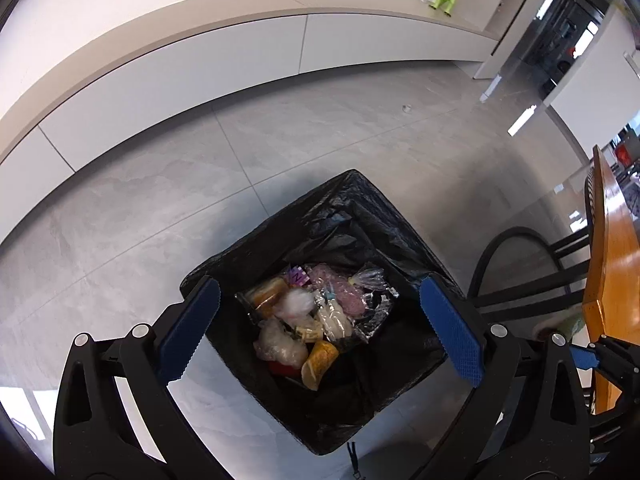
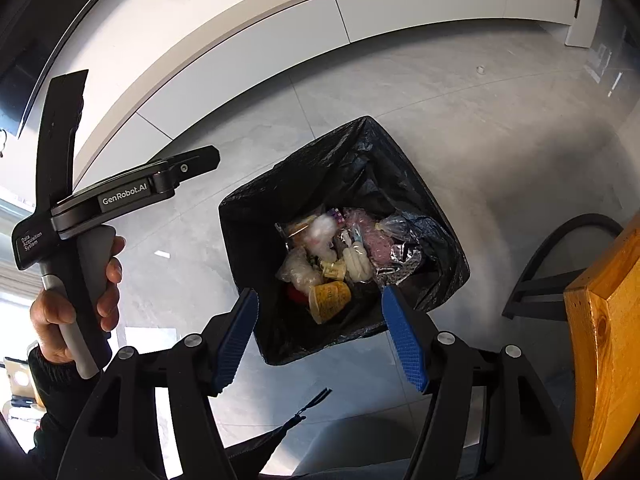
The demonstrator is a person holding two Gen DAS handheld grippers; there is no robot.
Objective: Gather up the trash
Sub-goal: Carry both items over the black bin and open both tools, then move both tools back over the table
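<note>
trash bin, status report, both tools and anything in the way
Left tool open, empty, over the bin. Right tool open, empty, same spot. Trash bin, black liner, holds wrappers and a yellow cup. Nothing blocking; wooden table to the right.

Black-lined square bin [image 1: 340, 240] on grey floor — wrappers, yellow cup [image 1: 318, 362], clear bags piled inside.

Glossy crinkled black plastic liner [image 1: 360, 216], matt grey stone-like floor tiles [image 1: 160, 208], perhaps varnished wooden tabletop [image 2: 604, 320].
</note>
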